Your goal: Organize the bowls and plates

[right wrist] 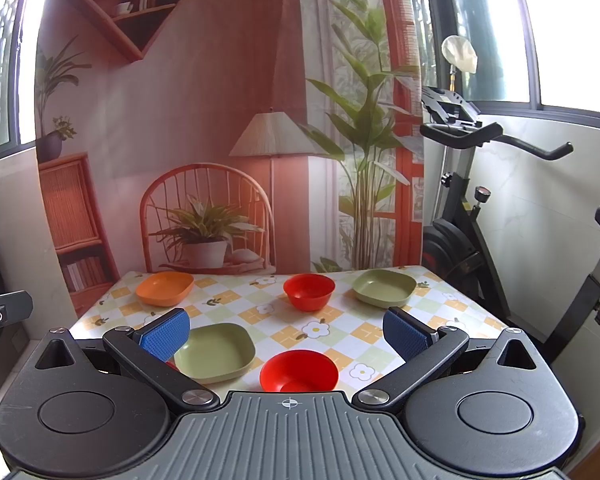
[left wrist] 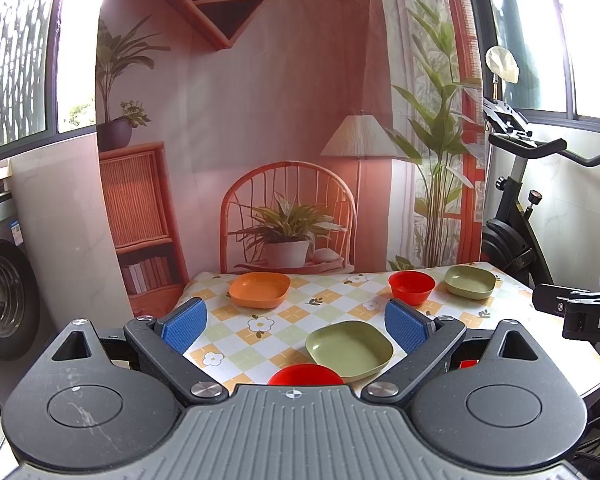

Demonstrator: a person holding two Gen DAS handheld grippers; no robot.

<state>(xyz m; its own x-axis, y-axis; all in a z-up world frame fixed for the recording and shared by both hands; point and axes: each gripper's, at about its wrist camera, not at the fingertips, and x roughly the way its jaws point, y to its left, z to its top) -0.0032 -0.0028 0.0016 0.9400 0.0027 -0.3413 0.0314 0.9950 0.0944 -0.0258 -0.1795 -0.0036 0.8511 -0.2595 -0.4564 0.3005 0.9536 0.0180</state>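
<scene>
1. My left gripper (left wrist: pixel 296 322) hangs spread wide above the near edge of the table (left wrist: pixel 236 344), pinching nothing; the near green plate (left wrist: pixel 349 349) lies just ahead between its blue pads (left wrist: pixel 184 324), closer to the right one.
2. My right gripper (right wrist: pixel 286 330) is likewise spread and empty, and the near red bowl (right wrist: pixel 299 371) sits right under it, between the fingers, half hidden by the gripper body.
3. Taking the near green plate (right wrist: pixel 214 352) as landmark: the near red bowl is just beside it to the right, apart from it; the orange plate (right wrist: pixel 165 288) lies beyond it to the left at the table's far edge; the far red bowl (right wrist: pixel 309 291) stands beyond and to the right; the far green plate (right wrist: pixel 385 287) is farther right still, at the back corner.
4. Count: two green plates, one orange plate, two red bowls, five pieces, all apart, none stacked.
5. All sit upright, open side up. The plates are rounded squares with no clear long axis; the orange one looks a little wider left to right. The bowls are round.
</scene>
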